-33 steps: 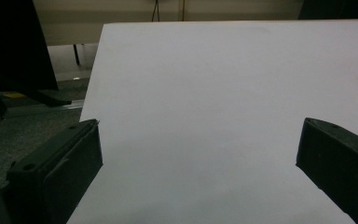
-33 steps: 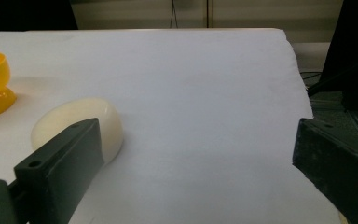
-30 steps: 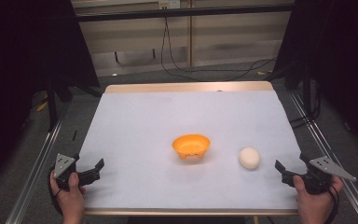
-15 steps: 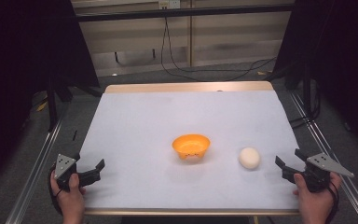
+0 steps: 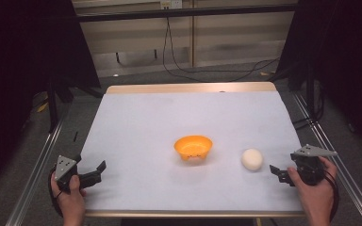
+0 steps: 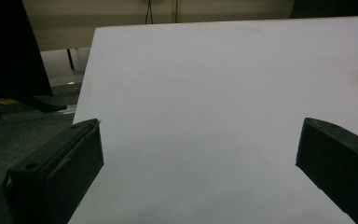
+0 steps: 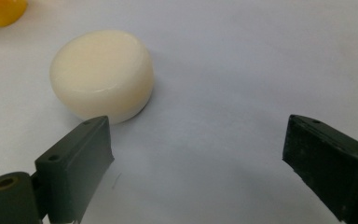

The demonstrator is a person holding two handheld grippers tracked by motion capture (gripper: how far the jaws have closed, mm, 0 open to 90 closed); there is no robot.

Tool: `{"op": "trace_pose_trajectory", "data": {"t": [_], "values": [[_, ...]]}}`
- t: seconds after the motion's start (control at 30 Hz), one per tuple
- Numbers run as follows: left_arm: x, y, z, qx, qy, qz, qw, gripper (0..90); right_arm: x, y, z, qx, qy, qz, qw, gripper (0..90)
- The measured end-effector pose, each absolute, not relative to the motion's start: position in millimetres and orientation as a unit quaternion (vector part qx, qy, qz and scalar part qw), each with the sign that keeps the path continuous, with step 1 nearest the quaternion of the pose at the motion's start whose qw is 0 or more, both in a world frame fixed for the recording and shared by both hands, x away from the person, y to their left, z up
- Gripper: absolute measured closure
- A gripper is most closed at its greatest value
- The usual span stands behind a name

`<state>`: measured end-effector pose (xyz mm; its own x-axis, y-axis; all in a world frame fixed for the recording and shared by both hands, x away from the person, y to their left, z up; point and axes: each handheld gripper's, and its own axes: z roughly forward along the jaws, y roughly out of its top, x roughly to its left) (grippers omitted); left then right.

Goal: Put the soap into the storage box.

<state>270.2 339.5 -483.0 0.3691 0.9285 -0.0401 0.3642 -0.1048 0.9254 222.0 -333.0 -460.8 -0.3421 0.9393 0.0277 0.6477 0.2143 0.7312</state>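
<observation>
An orange bowl (image 5: 193, 147) stands near the middle of the white table sheet (image 5: 169, 117). To its right lies a cream round puck (image 5: 252, 159). A hand at the front right holds my right gripper (image 5: 279, 174), just right of the puck and pointing at it. In the right gripper view the puck (image 7: 102, 74) lies beyond the left jaw and the gripper (image 7: 198, 158) is open; its jaws have just been opening with nothing between them. The bowl's edge (image 7: 2, 10) shows at the top left corner. My left gripper (image 5: 96, 172) rests open at the front left, over bare sheet (image 6: 200, 154).
A wooden rim (image 5: 188, 88) borders the table's far edge. Metal rails (image 5: 33, 174) run along both sides. Cables (image 5: 184, 70) lie on the floor behind the table. The sheet between the left gripper and the bowl is bare.
The right hand has shifted slightly left toward the cream puck and a little up. The left hand, the bowl and the puck have stayed put.
</observation>
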Motion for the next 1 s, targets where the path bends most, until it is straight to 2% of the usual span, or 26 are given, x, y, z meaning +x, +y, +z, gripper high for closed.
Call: {"op": "trace_pose_trajectory", "data": {"t": [0.33, 0.77, 1.0], "values": [[270.4, 339.0, -483.1, 0.681, 0.475, 0.3, 0.469, 0.5, 238.7, -321.8, -446.2, 0.524, 0.78, 0.291, 0.181, 4.8], [270.5, 339.1, -483.1, 0.682, 0.475, 0.299, 0.47, 0.6, 256.6, -305.0, -446.3, 0.518, 0.797, 0.281, 0.132, 2.4], [270.7, 339.2, -483.0, 0.683, 0.473, 0.299, 0.469, 0.7, 263.8, -291.7, -446.2, 0.514, 0.803, 0.276, 0.12, 2.2]]}}
